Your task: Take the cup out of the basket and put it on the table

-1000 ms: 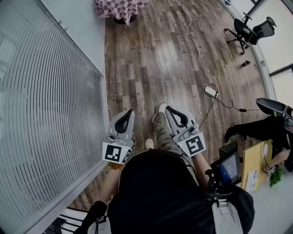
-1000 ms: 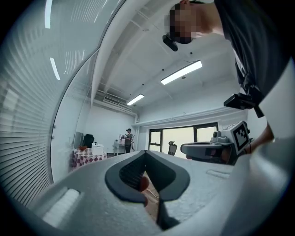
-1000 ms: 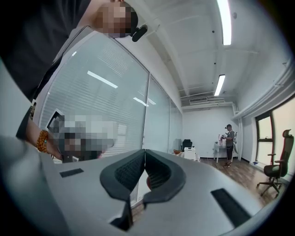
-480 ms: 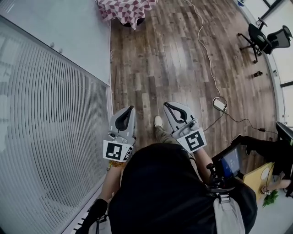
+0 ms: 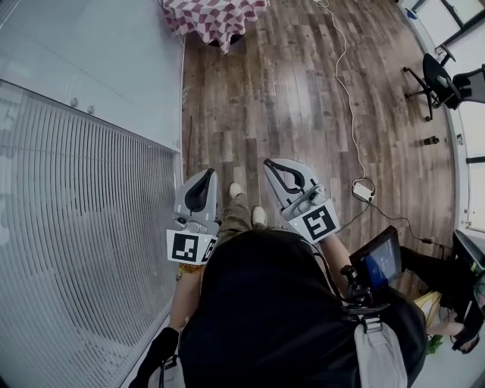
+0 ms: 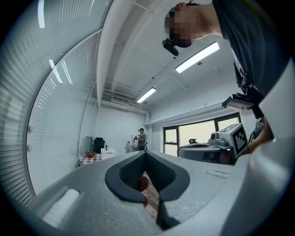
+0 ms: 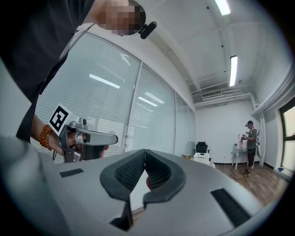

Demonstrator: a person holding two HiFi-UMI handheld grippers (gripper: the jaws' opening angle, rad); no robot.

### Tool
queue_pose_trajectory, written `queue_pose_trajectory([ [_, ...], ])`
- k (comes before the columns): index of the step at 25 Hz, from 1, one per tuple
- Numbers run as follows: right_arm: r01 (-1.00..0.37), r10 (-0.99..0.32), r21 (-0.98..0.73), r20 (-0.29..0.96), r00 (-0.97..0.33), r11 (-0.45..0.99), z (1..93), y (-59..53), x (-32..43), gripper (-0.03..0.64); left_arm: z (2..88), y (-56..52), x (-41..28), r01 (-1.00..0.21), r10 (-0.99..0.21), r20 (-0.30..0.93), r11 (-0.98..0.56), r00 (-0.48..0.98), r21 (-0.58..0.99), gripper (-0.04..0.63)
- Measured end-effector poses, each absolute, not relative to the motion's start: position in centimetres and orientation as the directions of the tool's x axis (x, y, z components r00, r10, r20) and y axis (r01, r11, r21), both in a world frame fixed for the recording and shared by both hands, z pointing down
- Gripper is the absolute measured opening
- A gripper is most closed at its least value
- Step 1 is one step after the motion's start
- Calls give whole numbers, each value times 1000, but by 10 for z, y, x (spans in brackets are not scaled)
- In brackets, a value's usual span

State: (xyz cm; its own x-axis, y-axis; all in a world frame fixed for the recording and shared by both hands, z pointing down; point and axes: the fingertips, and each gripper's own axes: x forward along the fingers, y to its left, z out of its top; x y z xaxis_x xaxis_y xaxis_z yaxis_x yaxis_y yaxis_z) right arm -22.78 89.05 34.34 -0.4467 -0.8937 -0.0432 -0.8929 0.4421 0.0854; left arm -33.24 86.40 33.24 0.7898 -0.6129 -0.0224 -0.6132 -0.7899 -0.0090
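No cup or basket shows plainly. Far ahead stands a table with a red-and-white checked cloth [image 5: 216,14]; in the left gripper view a small red-orange thing [image 6: 90,155] sits on it, too small to tell. My left gripper [image 5: 208,173] and right gripper [image 5: 267,161] are held side by side at waist height, pointing level over the wood floor toward that table. In the left gripper view the left gripper [image 6: 144,153] has its jaws meeting at the tip with nothing between them. The right gripper [image 7: 144,151] stands the same way, shut and empty.
A glass wall with blinds [image 5: 76,227] runs close along the left. A white cable [image 5: 345,68] and power strip [image 5: 364,189] lie on the floor at right, and an office chair [image 5: 443,79] stands beyond. A person [image 7: 250,147] stands at the far end.
The whole view has advanced along the glass wall: the checked table is nearer, and the cable, power strip and chair have slid down and right. Both grippers stay shut and side by side.
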Motion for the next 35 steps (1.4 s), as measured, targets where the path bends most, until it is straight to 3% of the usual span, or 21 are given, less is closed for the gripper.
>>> queue_pose_trajectory([
  [21, -936, -938, 77, -23, -345, 343, 328, 542, -123, 10, 339, 510, -208, -455, -455, -33, -891, 890, 3, 5],
  [35, -944, -944, 13, 29, -329, 329, 366, 376, -53, 10, 367, 345, -147, -465, -463, 53, -885, 885, 24, 5],
])
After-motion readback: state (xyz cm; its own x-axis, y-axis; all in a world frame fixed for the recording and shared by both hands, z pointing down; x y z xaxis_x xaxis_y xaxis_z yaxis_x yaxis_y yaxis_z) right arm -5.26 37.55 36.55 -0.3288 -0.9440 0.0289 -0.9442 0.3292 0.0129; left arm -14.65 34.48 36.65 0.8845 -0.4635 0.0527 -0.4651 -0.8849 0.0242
